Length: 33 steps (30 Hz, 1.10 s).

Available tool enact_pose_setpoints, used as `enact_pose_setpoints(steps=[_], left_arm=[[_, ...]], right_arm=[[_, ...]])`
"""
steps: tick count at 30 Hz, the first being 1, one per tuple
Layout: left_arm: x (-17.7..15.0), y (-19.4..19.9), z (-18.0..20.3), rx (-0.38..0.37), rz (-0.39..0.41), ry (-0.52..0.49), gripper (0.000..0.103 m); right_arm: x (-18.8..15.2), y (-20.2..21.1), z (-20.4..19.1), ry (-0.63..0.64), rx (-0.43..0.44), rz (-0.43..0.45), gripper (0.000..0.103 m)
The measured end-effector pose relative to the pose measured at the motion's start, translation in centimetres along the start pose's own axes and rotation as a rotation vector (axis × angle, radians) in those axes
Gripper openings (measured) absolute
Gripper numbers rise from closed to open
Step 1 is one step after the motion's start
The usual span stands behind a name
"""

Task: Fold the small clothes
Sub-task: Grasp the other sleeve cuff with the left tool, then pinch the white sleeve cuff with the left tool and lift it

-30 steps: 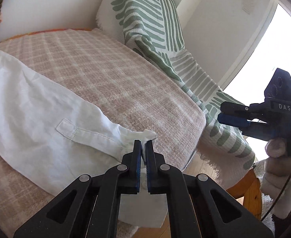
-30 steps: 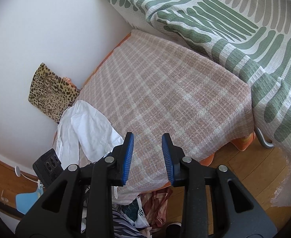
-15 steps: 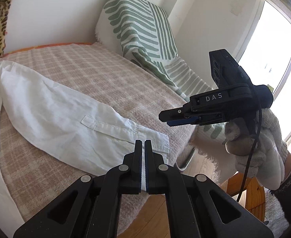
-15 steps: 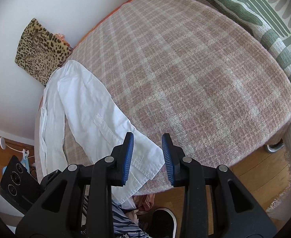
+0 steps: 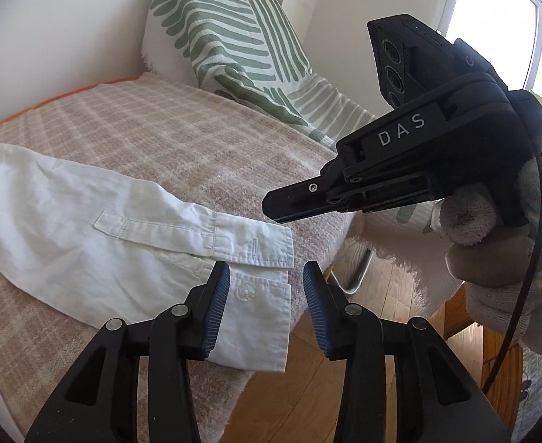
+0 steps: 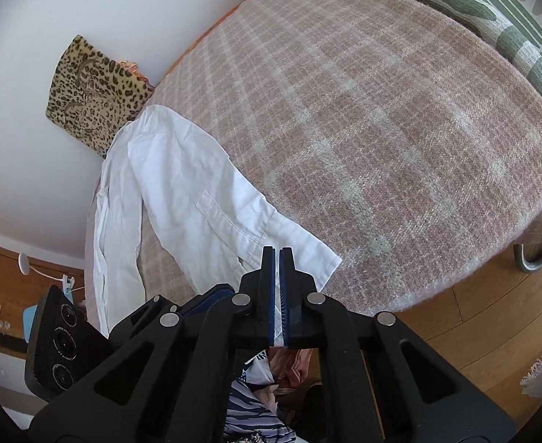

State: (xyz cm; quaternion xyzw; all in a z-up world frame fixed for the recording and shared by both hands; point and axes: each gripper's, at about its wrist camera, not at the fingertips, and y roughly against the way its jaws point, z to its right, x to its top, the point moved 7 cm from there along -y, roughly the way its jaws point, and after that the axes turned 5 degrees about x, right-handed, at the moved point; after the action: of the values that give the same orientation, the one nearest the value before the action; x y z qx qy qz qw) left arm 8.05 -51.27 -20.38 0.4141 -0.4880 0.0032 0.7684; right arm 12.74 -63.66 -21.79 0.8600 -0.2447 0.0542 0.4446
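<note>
My left gripper (image 5: 266, 304) has just been opening, its jaws now parted over the cuff (image 5: 260, 313) of the white shirt (image 5: 86, 221), gripping nothing. My right gripper (image 6: 277, 288) has just clamped together on that cuff's edge. The shirt lies on the plaid blanket (image 6: 381, 110), sleeve reaching the blanket's near edge.

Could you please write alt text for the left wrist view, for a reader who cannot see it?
An open left hand-held gripper hovers over the buttoned cuff of a white shirt sleeve lying on a pink checked blanket. The right hand-held gripper, in a gloved hand, reaches in from the right, near a green-striped cushion.
</note>
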Motion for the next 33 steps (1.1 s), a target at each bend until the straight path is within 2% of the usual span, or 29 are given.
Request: enact_pose_setpoints(steps=[3, 4, 7, 8, 10, 11, 13, 15, 16, 17, 19, 23, 27, 28, 29, 31, 32, 33], left_arm=[[0.4, -1.1, -0.1, 0.008, -0.008, 0.024, 0.040], [0.4, -1.5, -0.1, 0.007, -0.021, 0.026, 0.040], [0.4, -1.3, -0.1, -0.040, 0.005, 0.026, 0.040], [0.2, -1.3, -0.3, -0.032, 0.001, 0.030, 0.040], [-0.1, -1.3, -0.8, -0.043, -0.006, 0.045, 0.040], [-0.1, -1.3, -0.9, -0.043, -0.005, 0.044, 0.040], [-0.1, -1.2, -0.7, -0.037, -0.003, 0.030, 0.040], [-0.1, -1.4, -0.3, -0.022, -0.002, 0.012, 0.040], [-0.1, -1.5, -0.3, -0.021, 0.001, 0.012, 0.042], [-0.1, -1.5, -0.1, -0.025, 0.004, 0.012, 0.047], [-0.1, -1.6, 0.1, -0.019, 0.011, 0.007, 0.049], [0.0, -2.1, 0.6, -0.005, 0.029, -0.029, 0.052], [0.5, -2.6, 0.5, 0.015, 0.035, -0.014, 0.052], [0.6, -2.7, 0.4, 0.010, 0.040, -0.002, 0.048], [0.5, -2.7, 0.1, 0.016, 0.049, 0.013, 0.032], [0.3, -2.6, -1.3, 0.003, 0.060, 0.078, 0.012], [0.3, -2.5, -2.0, -0.035, 0.067, 0.127, 0.006], [0.3, -2.5, -2.8, -0.066, 0.068, 0.174, 0.005]], right_arm=[[0.3, 0.5, -1.0, 0.012, 0.002, 0.021, 0.002], [0.5, 0.6, -1.1, 0.033, -0.039, 0.026, 0.002], [0.7, 0.7, 0.0, 0.058, -0.135, 0.013, 0.003], [0.8, 0.3, 0.6, 0.039, -0.119, -0.013, 0.005], [0.9, -0.1, 2.0, 0.005, -0.123, -0.023, 0.029], [1.0, -0.4, 2.4, 0.005, -0.130, -0.029, 0.033], [0.6, -1.3, 3.1, -0.009, -0.118, -0.066, 0.035], [0.5, -1.6, 2.9, 0.003, -0.119, -0.064, 0.032], [0.4, -1.7, 2.7, 0.001, -0.115, -0.071, 0.008], [0.3, -1.9, 2.5, -0.006, -0.097, -0.088, 0.005], [0.1, -2.0, 2.0, 0.004, -0.105, -0.082, 0.004], [0.0, -1.5, 0.3, 0.002, -0.031, -0.061, 0.003], [-0.2, -0.6, -1.7, 0.004, 0.038, -0.048, 0.003], [-0.2, -0.4, -1.8, -0.006, 0.052, -0.043, 0.003], [-0.2, -0.2, -1.9, -0.011, 0.055, -0.039, 0.003], [-0.4, 0.1, -1.9, -0.008, 0.057, -0.045, 0.003], [-0.5, 0.1, -1.9, -0.016, 0.072, -0.051, 0.003], [-0.7, 0.1, -1.9, -0.028, 0.087, -0.056, 0.003]])
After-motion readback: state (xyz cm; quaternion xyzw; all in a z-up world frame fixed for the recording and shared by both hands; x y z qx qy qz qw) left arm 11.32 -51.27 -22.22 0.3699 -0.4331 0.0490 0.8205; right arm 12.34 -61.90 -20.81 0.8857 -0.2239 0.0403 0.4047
